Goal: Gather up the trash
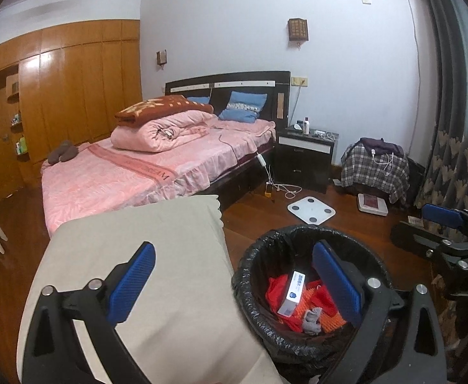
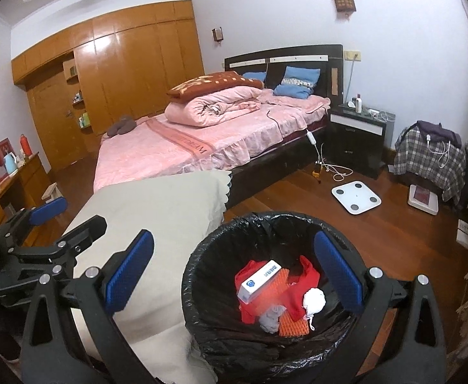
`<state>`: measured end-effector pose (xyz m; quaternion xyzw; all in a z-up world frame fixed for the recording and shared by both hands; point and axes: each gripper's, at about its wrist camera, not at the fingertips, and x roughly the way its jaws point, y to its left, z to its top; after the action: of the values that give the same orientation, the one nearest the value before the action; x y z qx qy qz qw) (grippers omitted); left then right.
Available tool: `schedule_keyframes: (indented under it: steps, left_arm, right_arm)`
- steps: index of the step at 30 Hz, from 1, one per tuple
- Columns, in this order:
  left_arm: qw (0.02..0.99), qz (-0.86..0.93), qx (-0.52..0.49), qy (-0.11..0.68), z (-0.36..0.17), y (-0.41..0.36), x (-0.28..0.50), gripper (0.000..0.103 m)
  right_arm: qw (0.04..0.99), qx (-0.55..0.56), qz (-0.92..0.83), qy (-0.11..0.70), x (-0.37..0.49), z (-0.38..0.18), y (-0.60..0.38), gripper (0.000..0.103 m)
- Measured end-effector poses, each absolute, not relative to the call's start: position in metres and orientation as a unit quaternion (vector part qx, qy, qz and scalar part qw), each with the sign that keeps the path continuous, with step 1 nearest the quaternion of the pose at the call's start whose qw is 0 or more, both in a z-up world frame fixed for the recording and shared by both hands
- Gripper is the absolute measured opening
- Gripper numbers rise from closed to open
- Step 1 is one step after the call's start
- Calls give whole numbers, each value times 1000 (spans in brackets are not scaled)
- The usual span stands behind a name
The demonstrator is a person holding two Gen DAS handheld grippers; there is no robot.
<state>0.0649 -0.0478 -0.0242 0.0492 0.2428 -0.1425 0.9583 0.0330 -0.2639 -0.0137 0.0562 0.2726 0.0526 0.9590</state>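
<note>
Both tools, left [image 1: 234, 284] and right [image 2: 234, 273], hang spread and empty over the near bin [image 2: 201, 275] (box [image 2: 259, 280], red scraps inside), so I'd guess the next move is finding more trash.

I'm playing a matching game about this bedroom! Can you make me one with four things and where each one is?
Things:
1. box
2. scale
3. slippers
4. bottle

Places:
A. on the bed
B. on the floor
C. in the bin
D. on the nightstand

Pairs: 1-C, 2-B, 3-A, 4-D
</note>
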Motion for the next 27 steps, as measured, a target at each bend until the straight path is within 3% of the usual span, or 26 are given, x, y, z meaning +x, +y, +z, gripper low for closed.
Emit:
schedule_keyframes:
  steps: [27]
  left_arm:
    - [966, -137, 39, 217, -8, -39, 43, 97]
  right_arm:
    - [963, 46, 59, 258, 23, 3, -250, 97]
